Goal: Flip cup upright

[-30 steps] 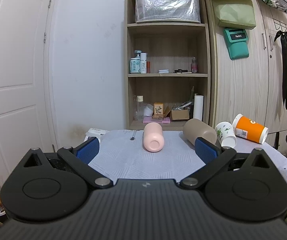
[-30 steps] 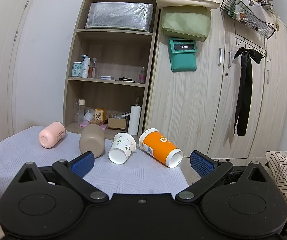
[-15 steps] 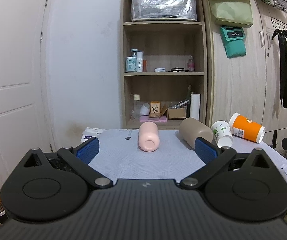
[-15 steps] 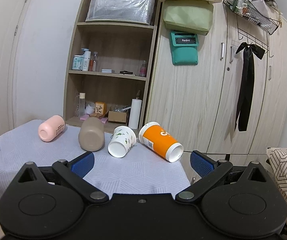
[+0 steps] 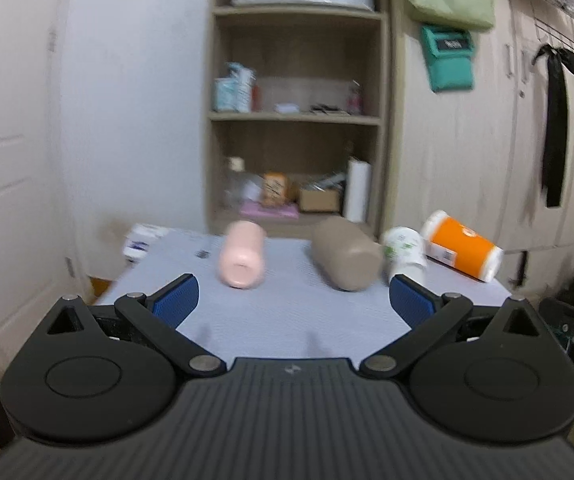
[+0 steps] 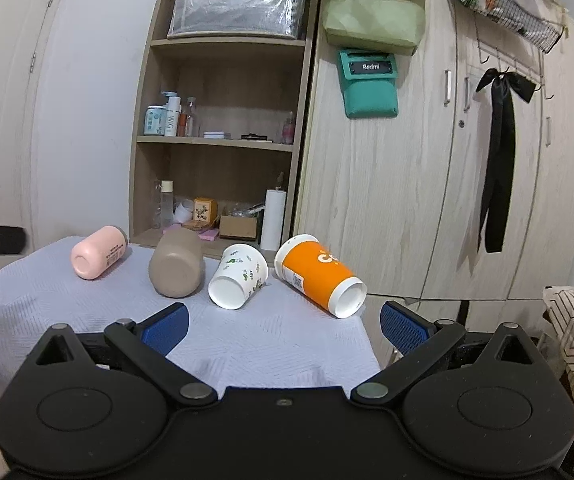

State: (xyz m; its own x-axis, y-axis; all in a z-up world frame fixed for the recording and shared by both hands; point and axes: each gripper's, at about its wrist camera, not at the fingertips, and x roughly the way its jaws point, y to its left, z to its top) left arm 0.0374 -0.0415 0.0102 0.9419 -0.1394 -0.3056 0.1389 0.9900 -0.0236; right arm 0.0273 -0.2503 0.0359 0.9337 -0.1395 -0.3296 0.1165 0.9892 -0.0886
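Lying on their sides across the counter [image 6: 287, 344]: four cups, the orange cup [image 6: 319, 276] at one o'clock; left gripper [image 5: 292, 300] and right gripper [image 6: 283, 326] both wide, holding nothing.

Behind the cloth-covered tabletop [image 6: 271, 344] stands an open wooden shelf unit [image 6: 223, 144]. Its top shelf carries a box wrapped in clear plastic [image 6: 239, 10]. On the middle shelf, a few bottles [image 6: 169, 114] cluster at the left. The bottom shelf holds a white paper roll [image 6: 274, 219] upright at the right, with a small cardboard box [image 6: 239, 226] just beside it. To the right is a pale wooden wardrobe [image 6: 427, 184], where a teal pouch [image 6: 369, 82] hangs below a green bag [image 6: 373, 20]. A black ribbon [image 6: 497, 160] hangs from hooks under a wire basket [image 6: 505, 4]. A white door [image 5: 3, 160] fills the far left.
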